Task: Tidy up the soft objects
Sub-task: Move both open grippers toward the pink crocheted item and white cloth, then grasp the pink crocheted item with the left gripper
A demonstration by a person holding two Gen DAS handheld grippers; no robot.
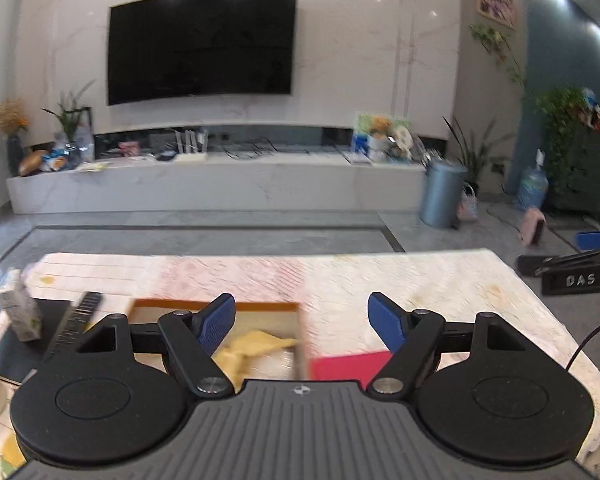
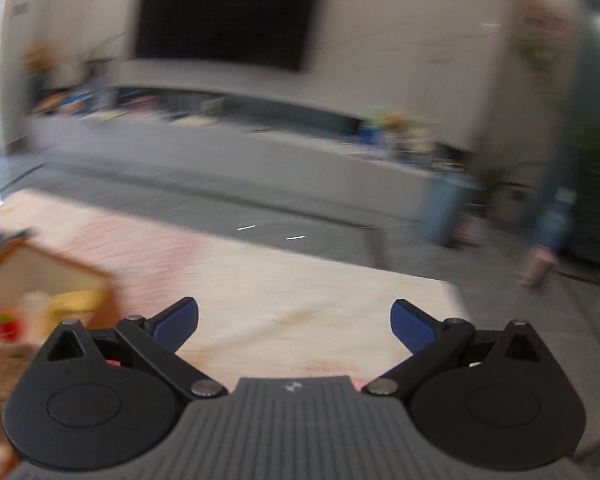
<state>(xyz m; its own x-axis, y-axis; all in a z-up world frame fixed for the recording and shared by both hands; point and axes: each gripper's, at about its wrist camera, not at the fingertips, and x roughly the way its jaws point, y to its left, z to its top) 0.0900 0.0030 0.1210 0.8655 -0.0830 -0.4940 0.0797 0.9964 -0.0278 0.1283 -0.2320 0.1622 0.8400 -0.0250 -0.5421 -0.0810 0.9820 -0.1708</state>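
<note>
So both my grippers are hanging over the table (image 1: 380, 280) with its pinkish patterned cloth, tilted down a bit. My left gripper (image 1: 302, 322) has its blue pads spread wide with nothing between them, just open air over the cloth. Right behind my left finger (image 1: 217, 322) sits a wooden box (image 1: 216, 305), and inside it there's a crumpled yellow cloth (image 1: 252, 348), partly hidden by that finger and by the gripper body, so I can't see how far down it goes. Just inside my right finger there's a flat pink thing (image 1: 350, 365), cut off by the gripper body, could be a cloth or a card, can't tell. Off past my left finger there's a remote (image 1: 78, 318) and a small patterned carton (image 1: 18, 306), both a bit smeared. My right gripper (image 2: 294, 326) is also wide open and empty, above bare tablecloth. Its view is badly motion-blurred: the wooden box shows well outside its left finger, with something yellow and something red (image 2: 8, 322) in it that I honestly can't identify. In the left view, the right gripper pokes in at the far right edge, mostly cropped.
</note>
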